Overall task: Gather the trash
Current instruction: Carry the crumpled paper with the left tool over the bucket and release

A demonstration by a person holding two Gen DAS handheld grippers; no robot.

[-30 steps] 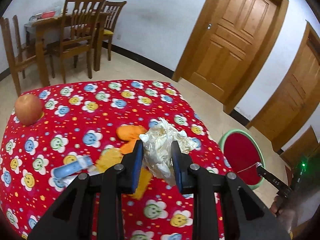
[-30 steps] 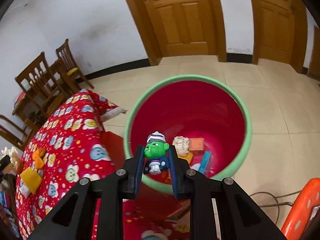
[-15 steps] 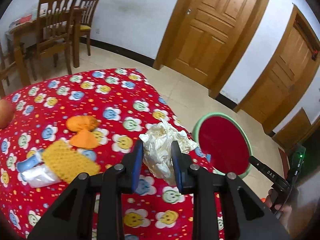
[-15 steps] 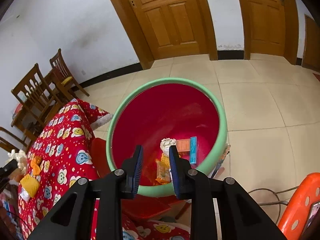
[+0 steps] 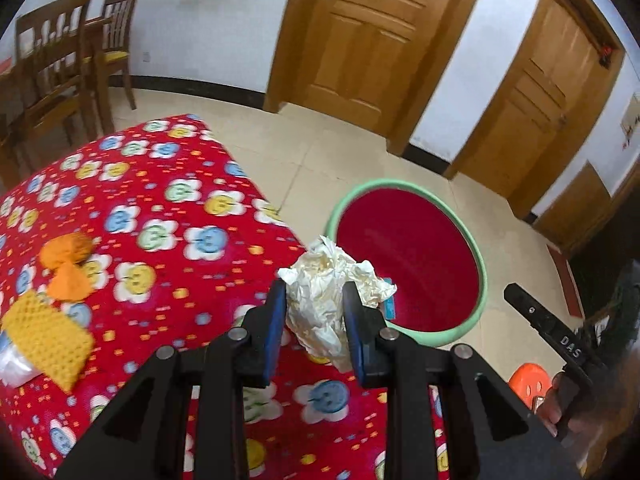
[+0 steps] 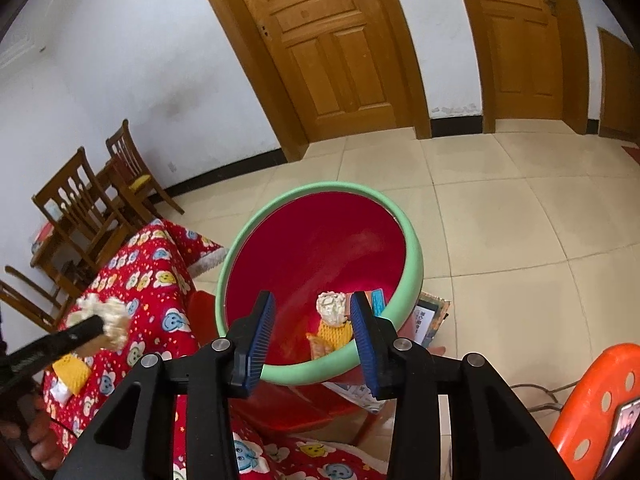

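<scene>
Left gripper (image 5: 315,322): pinching crumpled paper (image 5: 328,292), its lower part hidden.
Right gripper (image 6: 313,338): jaws opening, nothing between.
Bin (image 6: 414,268): contents partly hidden by fingers.

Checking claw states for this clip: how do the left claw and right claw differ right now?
The left claw is clamped on crumpled paper; the right claw holds nothing. The left claw is over the table edge; the right claw's jaws are opening above the bin. Both have blue pads and black frames.

Wooden chairs (image 5: 68,68) (by the wall), orange stool (image 6: 596,404).
</scene>
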